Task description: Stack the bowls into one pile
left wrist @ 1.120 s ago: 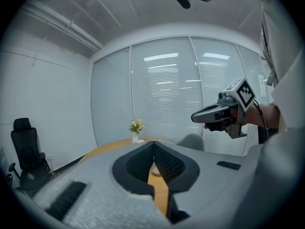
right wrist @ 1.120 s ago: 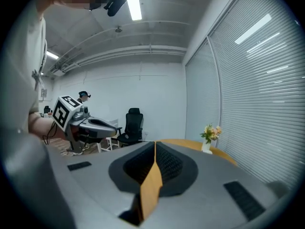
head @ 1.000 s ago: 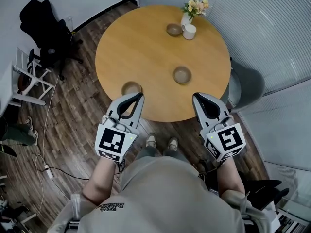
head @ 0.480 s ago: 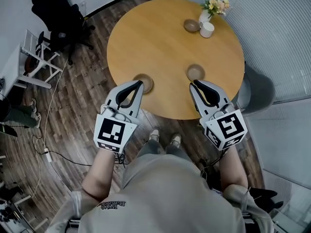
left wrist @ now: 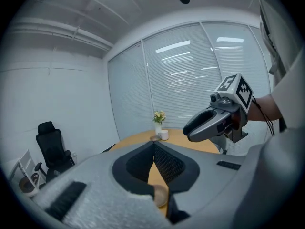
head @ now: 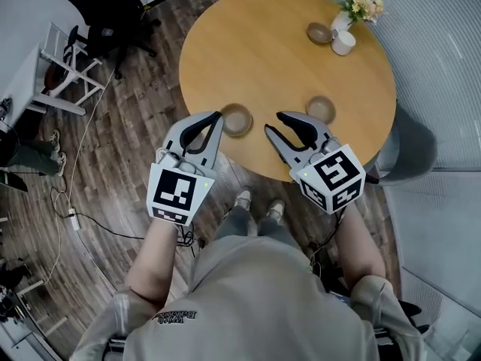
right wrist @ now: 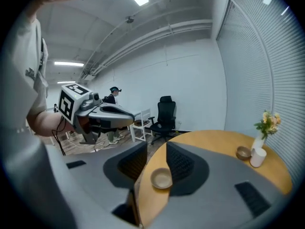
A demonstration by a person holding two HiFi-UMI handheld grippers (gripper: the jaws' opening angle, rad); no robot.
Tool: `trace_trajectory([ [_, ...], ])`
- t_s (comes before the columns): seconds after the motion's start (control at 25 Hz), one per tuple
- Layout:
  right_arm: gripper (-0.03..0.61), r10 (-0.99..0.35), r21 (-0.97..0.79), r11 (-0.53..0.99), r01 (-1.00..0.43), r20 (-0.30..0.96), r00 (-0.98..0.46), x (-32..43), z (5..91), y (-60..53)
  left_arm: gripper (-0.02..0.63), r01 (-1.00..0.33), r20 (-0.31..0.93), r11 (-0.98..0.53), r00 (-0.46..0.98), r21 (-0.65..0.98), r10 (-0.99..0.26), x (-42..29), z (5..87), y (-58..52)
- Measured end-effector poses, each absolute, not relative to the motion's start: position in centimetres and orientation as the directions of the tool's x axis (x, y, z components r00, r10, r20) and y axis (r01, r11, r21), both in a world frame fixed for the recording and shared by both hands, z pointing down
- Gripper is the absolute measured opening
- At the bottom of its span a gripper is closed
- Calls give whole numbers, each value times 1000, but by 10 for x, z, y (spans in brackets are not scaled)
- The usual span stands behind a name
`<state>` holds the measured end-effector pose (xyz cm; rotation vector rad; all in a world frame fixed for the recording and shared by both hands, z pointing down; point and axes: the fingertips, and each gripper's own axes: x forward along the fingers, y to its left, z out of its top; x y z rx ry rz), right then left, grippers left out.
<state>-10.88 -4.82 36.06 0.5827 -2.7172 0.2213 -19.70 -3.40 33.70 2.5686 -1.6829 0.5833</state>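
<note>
Here both of the person's forearms reach forward and slightly downward from the body toward the round bench (head: 263,43), each marker cube facing up at the head view.

The left hand-held gripper (head: 218,116) points toward 12 o'clock. Its jaws are closed tip to tip and hold nothing. In the head view the tip shows just beside the 9 o'clock side of the near-left bowl (head: 236,119); whether it touches the rim cannot be told. In its own view that bowl shows only through the gap below the joined tips.

The right hand-held gripper (head: 273,124) is angled toward 10 o'clock, so the two grippers converge on the same bowl. Its jaws have just been opening and now stand well apart, gripping nothing. In its own view the near-left bowl lies on the bench in line with the gap, beyond the pads and untouched.

The three bowls sit apart and unstacked. The near-left bowl is at about 7 o'clock on the bench, close to the edge. The near-right bowl (head: 321,109) is at 5 o'clock, just behind the right gripper. The far bowl (head: 319,32) is at 1 o'clock, next to a white mug (head: 345,42) and a vase of flowers (head: 359,7).
</note>
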Motion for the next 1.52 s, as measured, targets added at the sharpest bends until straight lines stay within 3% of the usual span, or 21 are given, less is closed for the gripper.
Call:
trace_trajectory([
  [0.4, 133, -169, -130, 950, -285, 555, -815, -177, 460, -39, 18, -904, 388, -401, 319, -150, -864, -221, 382, -37],
  [0.88, 140, -104, -118, 957, -264, 711, -695, -202, 560, -42, 18, -911, 529, -406, 311, -69, -789, -243, 464, -32],
  [1.2, 143, -71, -9, 992, -125, 787, -613, -212, 598, -32, 18, -916, 567, -401, 324, -11, -757, -241, 504, -27],
  [1.52, 143, -52, 7, 996, -84, 836, -547, -217, 637, -31, 18, -915, 615, -401, 343, 49, -710, -239, 545, -25],
])
